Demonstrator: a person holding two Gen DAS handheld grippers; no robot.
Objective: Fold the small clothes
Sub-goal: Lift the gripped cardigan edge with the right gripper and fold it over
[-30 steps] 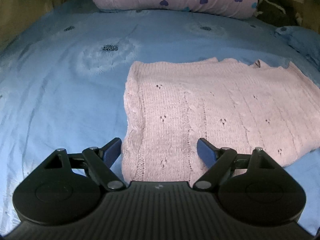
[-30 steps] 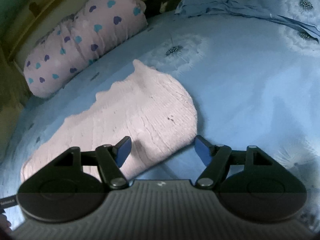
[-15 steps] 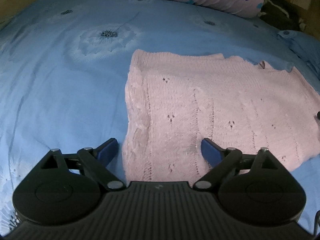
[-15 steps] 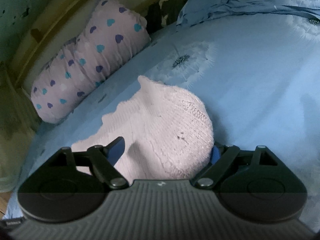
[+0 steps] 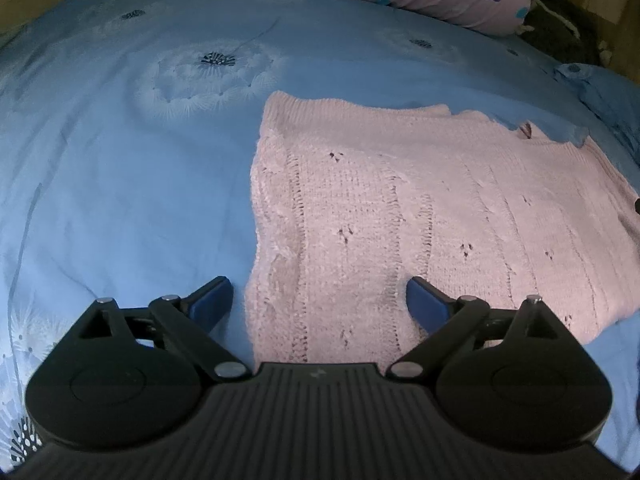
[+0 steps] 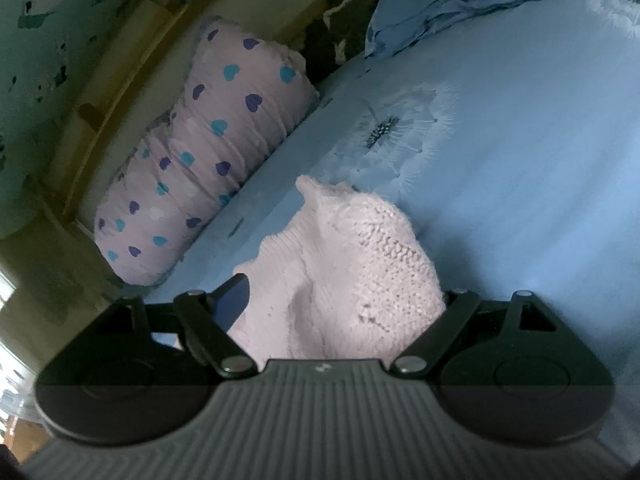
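Surface: bed under a blue sheet with pale dandelion prints.
Garment: pink knitted sweater, folded into a rough rectangle, lying flat on the bed.
Garment, position: right of centre in the left wrist view; long edges run left to right; the left short edge is a thick fold.
Left gripper: tilted down over the sweater's near left corner.
Left fingers: spread wide, having just been opening. One blue pad is over the bare sheet just left of the folded edge, the other over the knit. The corner lies between them; neither pad presses on it.
Right gripper: at the sweater's other end, view rolled so the bed slopes across the frame.
Right fingers: spread, having just been opening. The left blue pad is clear of the knit on its inner face. The right pad is hidden behind the bunched cloth, so contact there cannot be told.
Garment at right gripper: a rounded hump of knit rises between the fingers and fills most of the gap.
Background: pink bolster with blue and purple hearts along the far edge of the bed; a blue pillow beyond it.
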